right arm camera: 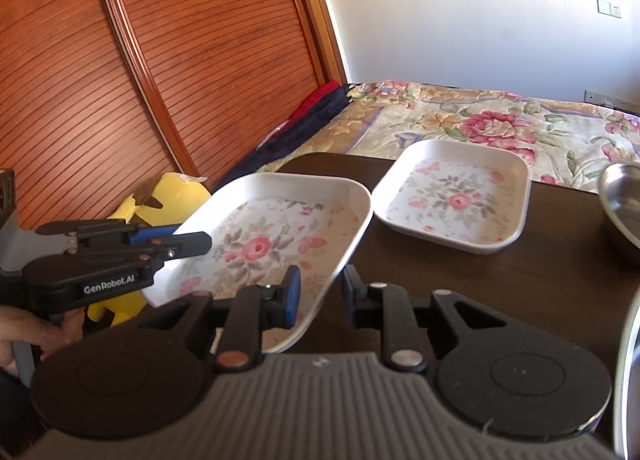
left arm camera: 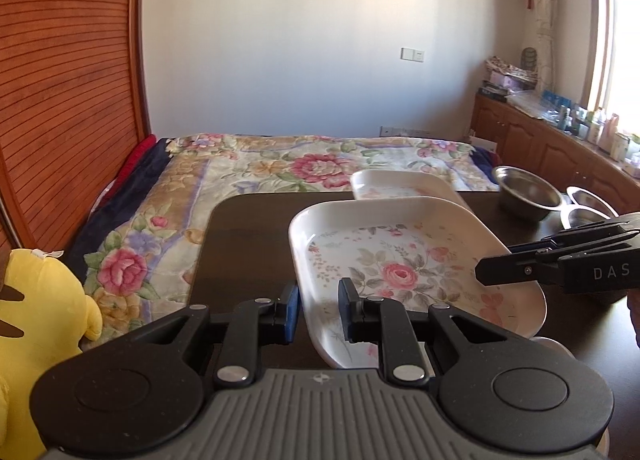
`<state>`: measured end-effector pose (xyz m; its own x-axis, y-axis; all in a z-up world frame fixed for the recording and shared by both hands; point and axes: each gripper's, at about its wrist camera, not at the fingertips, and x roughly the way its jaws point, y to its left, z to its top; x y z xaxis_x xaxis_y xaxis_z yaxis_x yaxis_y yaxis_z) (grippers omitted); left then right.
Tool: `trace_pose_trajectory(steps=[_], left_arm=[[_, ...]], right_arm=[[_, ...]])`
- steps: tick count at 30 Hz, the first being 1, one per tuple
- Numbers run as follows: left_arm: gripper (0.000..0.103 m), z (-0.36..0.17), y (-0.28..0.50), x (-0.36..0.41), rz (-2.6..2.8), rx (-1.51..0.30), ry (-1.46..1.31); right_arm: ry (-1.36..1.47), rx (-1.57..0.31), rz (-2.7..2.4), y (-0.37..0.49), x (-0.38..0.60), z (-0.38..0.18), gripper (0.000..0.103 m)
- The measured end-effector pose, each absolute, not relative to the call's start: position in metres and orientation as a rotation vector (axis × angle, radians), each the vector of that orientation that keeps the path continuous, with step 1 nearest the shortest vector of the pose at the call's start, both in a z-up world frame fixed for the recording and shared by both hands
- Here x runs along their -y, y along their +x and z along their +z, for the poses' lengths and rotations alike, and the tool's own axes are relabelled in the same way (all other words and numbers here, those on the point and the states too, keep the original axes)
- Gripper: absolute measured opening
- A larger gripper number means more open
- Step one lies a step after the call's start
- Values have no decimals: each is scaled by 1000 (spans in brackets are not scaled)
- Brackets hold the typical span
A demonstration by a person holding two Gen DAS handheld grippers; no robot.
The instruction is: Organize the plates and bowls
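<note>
A white square plate with a rose pattern (left arm camera: 404, 260) (right arm camera: 276, 236) is held tilted above the dark table (left arm camera: 248, 236). My left gripper (left arm camera: 319, 312) is shut on its left rim. My right gripper (right arm camera: 318, 296) is shut on its right rim. Each gripper shows in the other's view: the right gripper (left arm camera: 560, 264), the left gripper (right arm camera: 120, 256). A second matching plate (right arm camera: 452, 196) (left arm camera: 400, 184) lies flat on the table farther back. Steel bowls (left arm camera: 524, 192) (right arm camera: 624, 196) stand at the right.
A bed with a floral cover (left arm camera: 280, 168) lies beyond the table. A wooden slatted wardrobe (right arm camera: 160, 60) stands at the left. A yellow plush toy (left arm camera: 36, 324) sits by the table's left side. A cabinet with bottles (left arm camera: 560, 140) runs along the right wall.
</note>
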<state>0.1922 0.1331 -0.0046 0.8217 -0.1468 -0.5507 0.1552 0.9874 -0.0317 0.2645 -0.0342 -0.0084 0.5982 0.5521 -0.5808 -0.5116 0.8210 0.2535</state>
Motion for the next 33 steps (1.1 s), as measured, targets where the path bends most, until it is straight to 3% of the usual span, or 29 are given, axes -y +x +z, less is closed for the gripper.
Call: trace_pose_trajectory(steps=[33], left_arm=[[22,-27,94,-68,-261,-620,45]], right_arm=[[123,-648,540,156,115,-30,25]])
